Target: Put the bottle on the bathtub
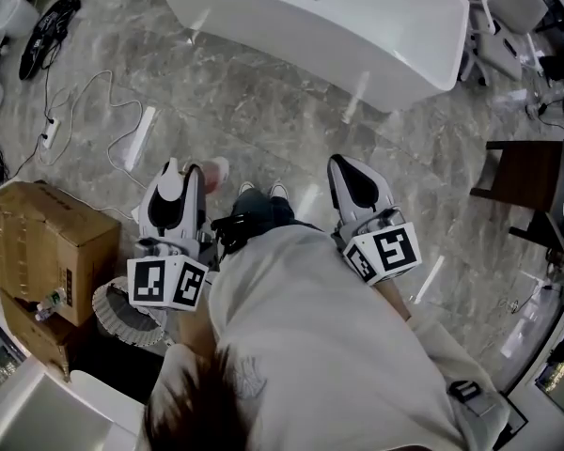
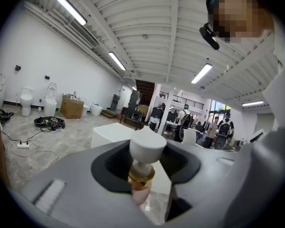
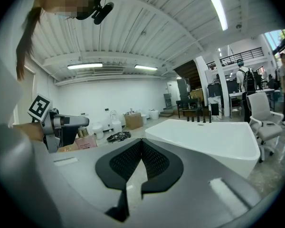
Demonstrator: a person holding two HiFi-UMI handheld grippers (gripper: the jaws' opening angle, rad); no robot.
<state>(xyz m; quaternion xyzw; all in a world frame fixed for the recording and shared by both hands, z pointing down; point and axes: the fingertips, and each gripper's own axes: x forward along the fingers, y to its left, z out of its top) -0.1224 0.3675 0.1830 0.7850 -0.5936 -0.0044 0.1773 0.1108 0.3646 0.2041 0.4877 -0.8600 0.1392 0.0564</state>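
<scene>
A small bottle (image 2: 144,167) with a white cap, a gold collar and a pink body stands upright between the jaws of my left gripper (image 2: 145,172), which is shut on it. In the head view the bottle (image 1: 216,170) shows at the tip of the left gripper (image 1: 184,175), held at waist height. The right gripper (image 1: 344,165) is level with it, shut and holding nothing; its pads (image 3: 141,148) meet at the tip. The white bathtub (image 1: 310,17) stands on the marble floor ahead, also seen as the bathtub (image 2: 111,134) and the bathtub (image 3: 213,137).
Cardboard boxes (image 1: 47,242) and a woven basket (image 1: 122,313) sit at my left. Cables (image 1: 47,26) and a power strip (image 1: 49,134) lie on the floor far left. A dark wooden stand (image 1: 531,186) is at the right, a white chair (image 1: 508,12) beside the tub. People stand far back.
</scene>
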